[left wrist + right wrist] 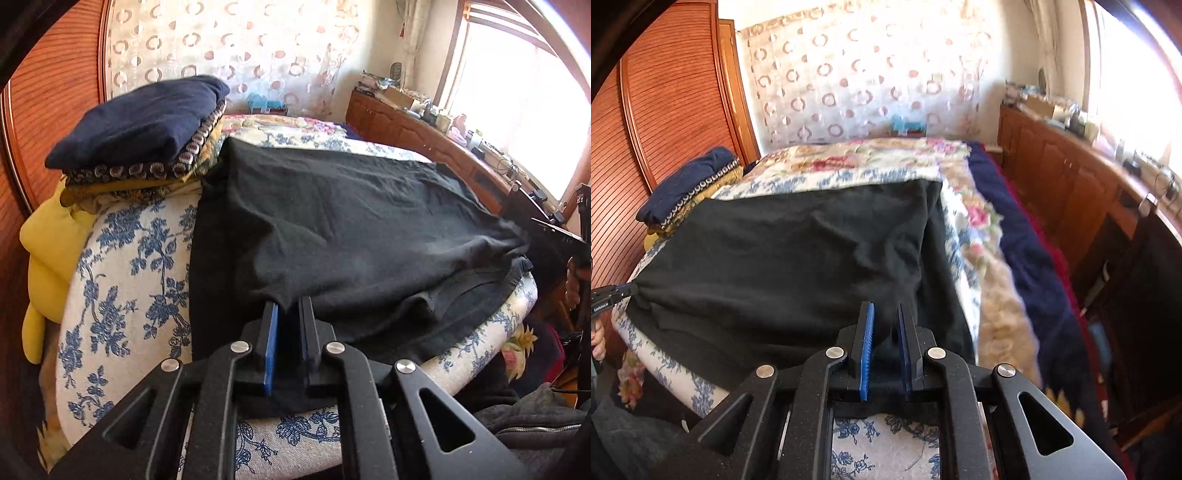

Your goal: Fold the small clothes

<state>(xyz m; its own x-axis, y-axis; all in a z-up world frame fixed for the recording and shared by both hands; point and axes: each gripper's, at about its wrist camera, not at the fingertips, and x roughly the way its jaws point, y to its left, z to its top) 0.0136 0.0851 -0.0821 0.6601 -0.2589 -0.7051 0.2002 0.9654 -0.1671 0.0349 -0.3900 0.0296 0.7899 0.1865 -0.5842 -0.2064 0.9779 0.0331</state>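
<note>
A black garment [351,221] lies spread over the blue-flowered bed cover [147,258]; its upper layer is pulled over the lower one. My left gripper [290,304] is shut on the garment's near edge. In the right wrist view the same black garment [798,251] stretches across the bed cover [871,435]. My right gripper [886,306] is shut on its near right edge. The left gripper [624,291] shows at the far left, holding the garment's other corner taut.
A stack of folded clothes [140,125] with a navy one on top sits at the bed's back left, also in the right wrist view [690,181]. A yellow pillow [48,258] hangs at the left. A wooden cabinet [1071,177] runs along the right under the window.
</note>
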